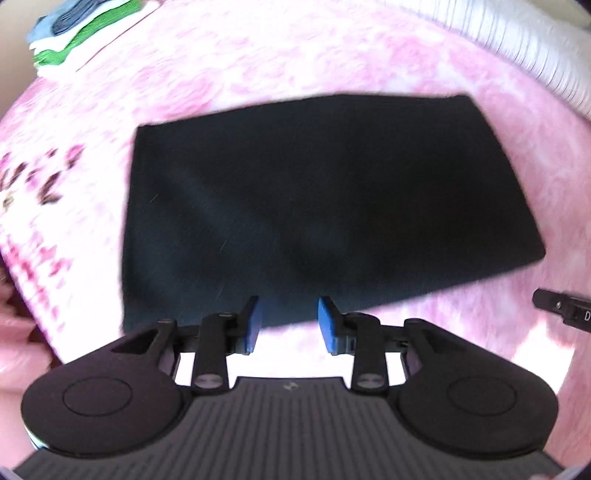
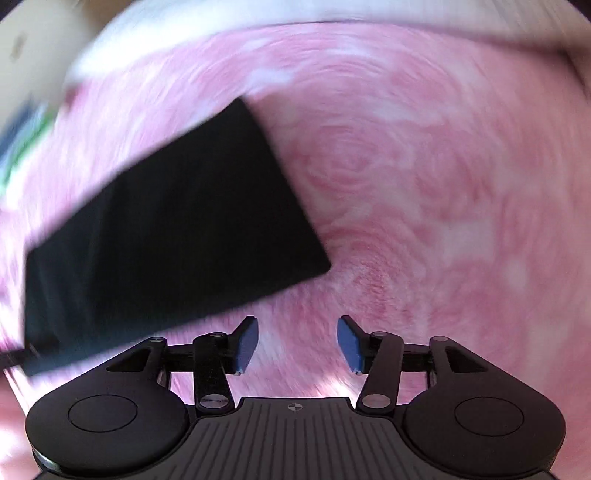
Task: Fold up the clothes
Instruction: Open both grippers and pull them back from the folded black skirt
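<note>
A black garment (image 1: pixel 321 206) lies flat on the pink patterned bedspread (image 1: pixel 280 62), folded into a neat rectangle. My left gripper (image 1: pixel 290 325) hovers open at its near edge, blue pads apart with nothing between them. In the right wrist view the same black garment (image 2: pixel 166 243) sits to the left, blurred by motion. My right gripper (image 2: pixel 297 343) stands open over the bare pink bedspread (image 2: pixel 424 184), to the right of the garment's corner, holding nothing. A tip of the right gripper (image 1: pixel 561 310) shows at the right edge of the left wrist view.
A stack of folded clothes (image 1: pixel 77 29) in green, white and blue rests at the far left corner of the bed. A white ribbed pillow or cushion (image 1: pixel 524 40) lies at the far right. The bed's left edge (image 1: pixel 22 258) drops off nearby.
</note>
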